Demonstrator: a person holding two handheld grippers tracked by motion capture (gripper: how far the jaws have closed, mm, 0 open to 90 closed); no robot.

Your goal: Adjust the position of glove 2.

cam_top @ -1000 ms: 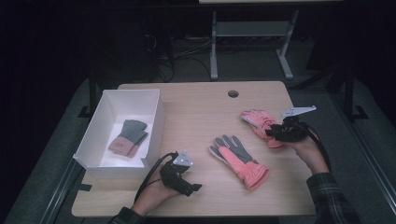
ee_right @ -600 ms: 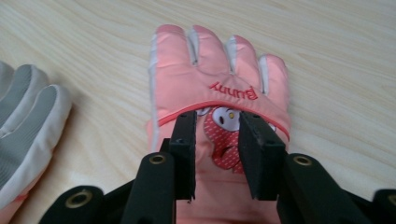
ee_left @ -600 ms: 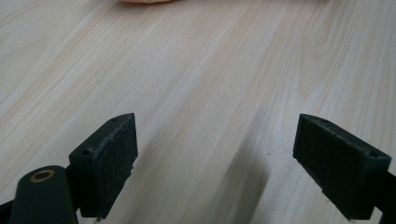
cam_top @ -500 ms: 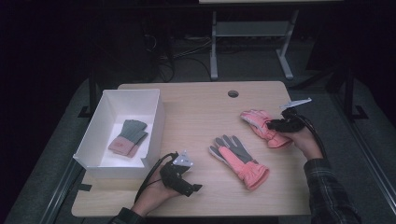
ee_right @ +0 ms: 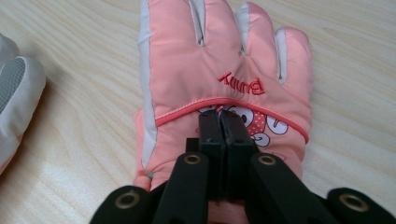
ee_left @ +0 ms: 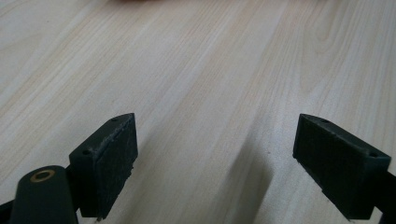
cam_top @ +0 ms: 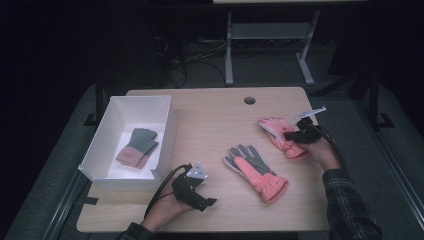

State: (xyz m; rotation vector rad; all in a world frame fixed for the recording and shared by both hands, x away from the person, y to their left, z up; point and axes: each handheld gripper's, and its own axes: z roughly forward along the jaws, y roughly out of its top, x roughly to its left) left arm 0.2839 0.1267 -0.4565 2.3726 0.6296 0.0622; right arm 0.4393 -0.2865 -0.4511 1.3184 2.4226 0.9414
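Presently my right gripper (ee_right: 219,122) rests on the back of the pink padded winter glove with the red "Bunny" stitching (ee_right: 219,60). Its jaws have just been closing and now meet tip to tip over the cartoon patch near the cuff; whether a fold of fabric is pinched between them I cannot tell. That glove lies flat at the right side of the light wooden table (cam_top: 210,125), fingers pointing away from my hand.

My left gripper (ee_left: 215,158) sits low over bare wood near the front edge, jaws standing wide apart with nothing between them.

Noted between the two grippers: a second pink glove with a grey palm facing up (cam_top: 255,170). At the left stands a white rectangular box (cam_top: 100,145), containing a grey and dusty-pink glove (cam_top: 137,146).
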